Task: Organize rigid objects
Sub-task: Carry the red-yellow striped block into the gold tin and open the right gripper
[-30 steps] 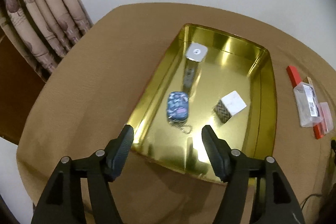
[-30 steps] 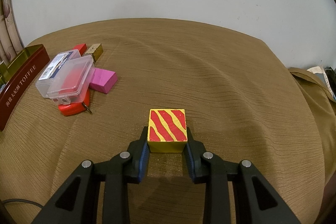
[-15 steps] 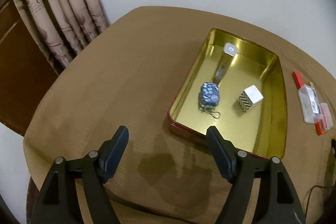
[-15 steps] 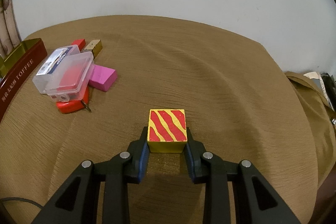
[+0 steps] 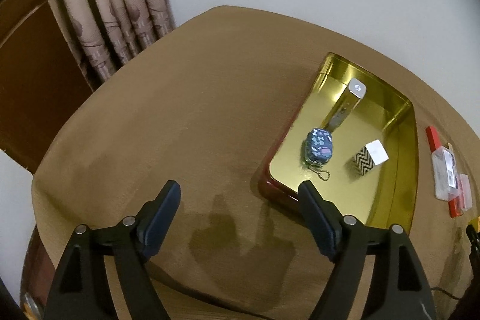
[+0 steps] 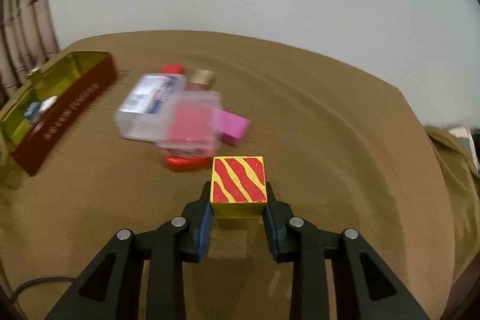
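- A yellow cube with red stripes (image 6: 238,185) is clamped between the jaws of the right gripper (image 6: 238,210), its striped face turned upward, and it is seen above the brown cloth of the desk (image 6: 315,110).
- Just beyond the jaws and to their left, a blurred cluster is seen: a clear plastic box (image 6: 150,107) overlapped by a second clear box with pink contents (image 6: 192,125), a pink block (image 6: 234,128) touching that box on its right, and a red object (image 6: 186,162) under it.
- Farther left of the jaws, a tin tray (image 6: 66,107) with a dark red outer wall and gold inside is seen.
- The jaws of the left gripper (image 5: 240,212) are being opened, well apart, with nothing between them; only bare cloth lies below.
- Ahead and to the right of those jaws, the same tray (image 5: 405,146) is shown holding a dark patterned pouch with a bead chain (image 5: 319,144), a zigzag-patterned block with a white top (image 5: 370,156) and a tall silver object (image 5: 349,101).
- A curtain (image 5: 114,5) is seen far beyond the left jaws.
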The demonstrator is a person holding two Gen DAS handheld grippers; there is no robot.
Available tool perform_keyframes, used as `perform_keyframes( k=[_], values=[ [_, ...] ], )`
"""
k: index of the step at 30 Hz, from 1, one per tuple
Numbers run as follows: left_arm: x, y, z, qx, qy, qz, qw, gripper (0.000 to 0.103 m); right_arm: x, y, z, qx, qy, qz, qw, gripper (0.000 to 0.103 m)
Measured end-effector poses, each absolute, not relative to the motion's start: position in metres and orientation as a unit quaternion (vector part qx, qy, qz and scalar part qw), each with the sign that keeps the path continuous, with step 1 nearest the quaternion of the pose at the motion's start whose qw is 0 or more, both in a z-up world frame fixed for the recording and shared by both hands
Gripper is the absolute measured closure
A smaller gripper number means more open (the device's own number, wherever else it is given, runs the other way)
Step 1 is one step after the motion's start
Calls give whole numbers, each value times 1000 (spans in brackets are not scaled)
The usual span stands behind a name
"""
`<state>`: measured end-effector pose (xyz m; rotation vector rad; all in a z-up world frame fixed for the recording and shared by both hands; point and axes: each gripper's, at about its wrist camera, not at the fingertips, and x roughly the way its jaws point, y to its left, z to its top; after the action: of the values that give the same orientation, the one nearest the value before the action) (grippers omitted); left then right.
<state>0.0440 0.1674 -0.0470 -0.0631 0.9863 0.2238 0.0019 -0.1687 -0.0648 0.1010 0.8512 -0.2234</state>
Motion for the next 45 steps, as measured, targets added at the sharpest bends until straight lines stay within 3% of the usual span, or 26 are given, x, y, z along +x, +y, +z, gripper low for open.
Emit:
perform_keyframes(
  k=[24,45],
  values=[
    [48,182,-47,-63,476,139,866,24,88,-1,-5,5,367,88,926,73],
    [54,186,-49,-75,483,137,862,24,140,60,-40,-53,417,118,900,73]
  ],
)
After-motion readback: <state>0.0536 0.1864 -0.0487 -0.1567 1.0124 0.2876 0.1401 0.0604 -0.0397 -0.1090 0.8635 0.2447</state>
